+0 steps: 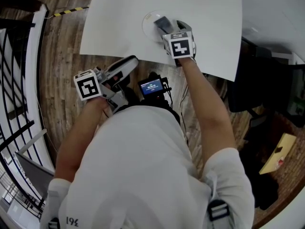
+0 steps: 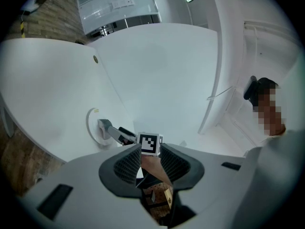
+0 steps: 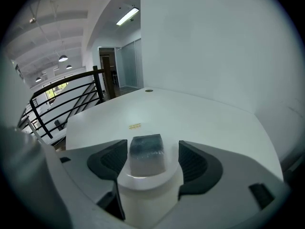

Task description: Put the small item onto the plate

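**Small item lying between the right gripper's open jaws**

The person's right arm is extending over the near edge of the white table. Just inside that edge the plate is sitting. The right gripper is hanging over it with its jaws apart. The small item is lying on the plate straight between them, apparently already released. The left gripper, open and empty, is hanging off the table, farther away.

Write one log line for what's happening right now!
right hand-held gripper: open, over plate | small item: on plate, between jaws | left hand-held gripper: open, empty, off table
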{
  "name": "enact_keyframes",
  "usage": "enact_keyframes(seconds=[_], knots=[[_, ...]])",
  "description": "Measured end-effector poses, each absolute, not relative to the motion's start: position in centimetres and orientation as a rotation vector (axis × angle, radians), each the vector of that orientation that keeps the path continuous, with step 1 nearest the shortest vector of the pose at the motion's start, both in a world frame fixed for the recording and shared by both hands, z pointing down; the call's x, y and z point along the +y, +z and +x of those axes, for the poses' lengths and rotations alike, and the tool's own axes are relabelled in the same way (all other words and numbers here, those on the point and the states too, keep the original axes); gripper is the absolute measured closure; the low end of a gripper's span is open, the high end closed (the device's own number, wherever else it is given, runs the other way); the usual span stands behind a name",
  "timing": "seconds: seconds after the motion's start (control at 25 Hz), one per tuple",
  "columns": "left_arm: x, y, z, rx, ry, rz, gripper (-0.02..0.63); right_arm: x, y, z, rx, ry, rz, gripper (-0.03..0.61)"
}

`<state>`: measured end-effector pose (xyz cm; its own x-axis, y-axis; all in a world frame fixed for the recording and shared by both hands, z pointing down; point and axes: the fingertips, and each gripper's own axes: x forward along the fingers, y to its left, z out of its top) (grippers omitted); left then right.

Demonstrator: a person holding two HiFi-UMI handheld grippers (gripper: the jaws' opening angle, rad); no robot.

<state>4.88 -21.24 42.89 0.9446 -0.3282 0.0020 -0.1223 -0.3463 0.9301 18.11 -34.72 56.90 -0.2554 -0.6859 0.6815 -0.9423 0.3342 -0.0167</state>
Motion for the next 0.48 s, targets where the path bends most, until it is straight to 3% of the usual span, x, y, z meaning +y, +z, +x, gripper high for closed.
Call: enact_keyframes(seconds=[0.48], knots=[[-20.5,40.6,4.3,-0.308,-0.290,1.950,0.500,-32.3,54.5,18.4,-2.045,0.573,1.457,0.259]])
